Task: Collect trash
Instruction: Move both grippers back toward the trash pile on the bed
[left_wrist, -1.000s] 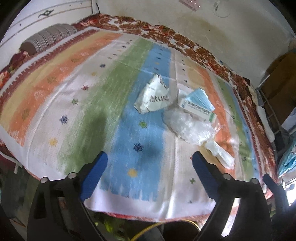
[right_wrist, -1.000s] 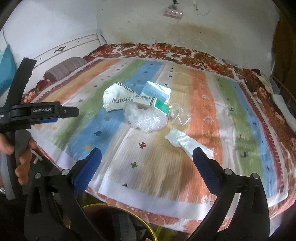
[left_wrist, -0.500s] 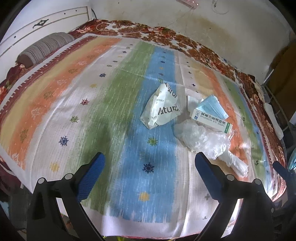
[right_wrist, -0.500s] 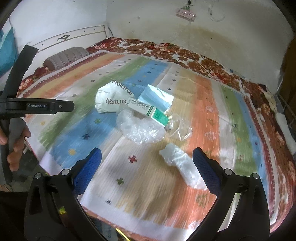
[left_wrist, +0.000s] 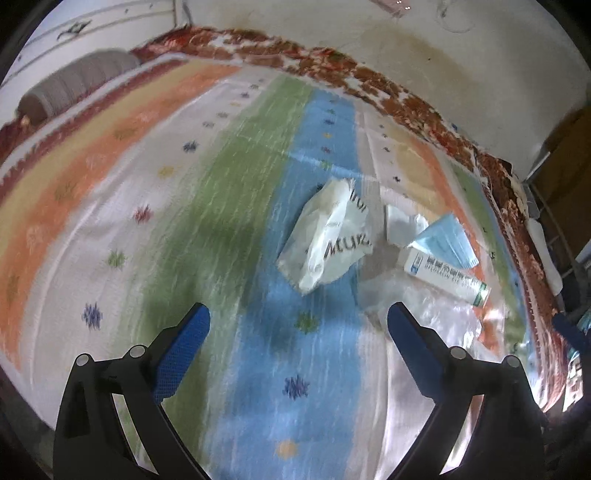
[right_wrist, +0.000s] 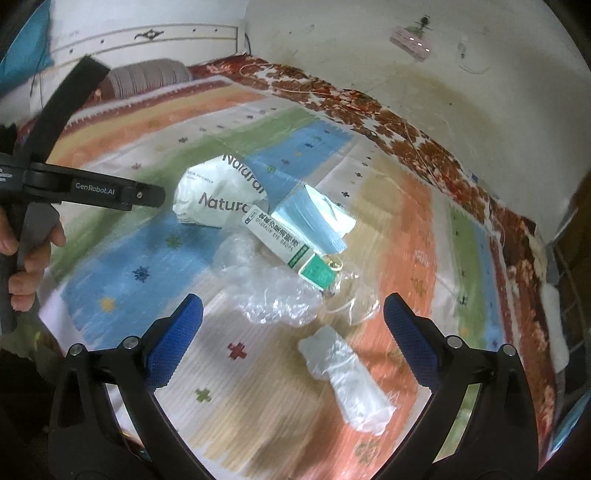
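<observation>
Blue-padded and spread wide, our left tool (left_wrist: 297, 332) and right tool (right_wrist: 291, 317) both hang empty over the striped bedspread (right_wrist: 413, 229). Mid-frame in the right view, just beyond the right tool, we see crumpled clear plastic (right_wrist: 273, 291), an eye-drops box (right_wrist: 284, 243), a blue mask (right_wrist: 314, 218), a white "Natural" bag (right_wrist: 218, 199); lower right lies a wadded glove (right_wrist: 347, 380).
</observation>
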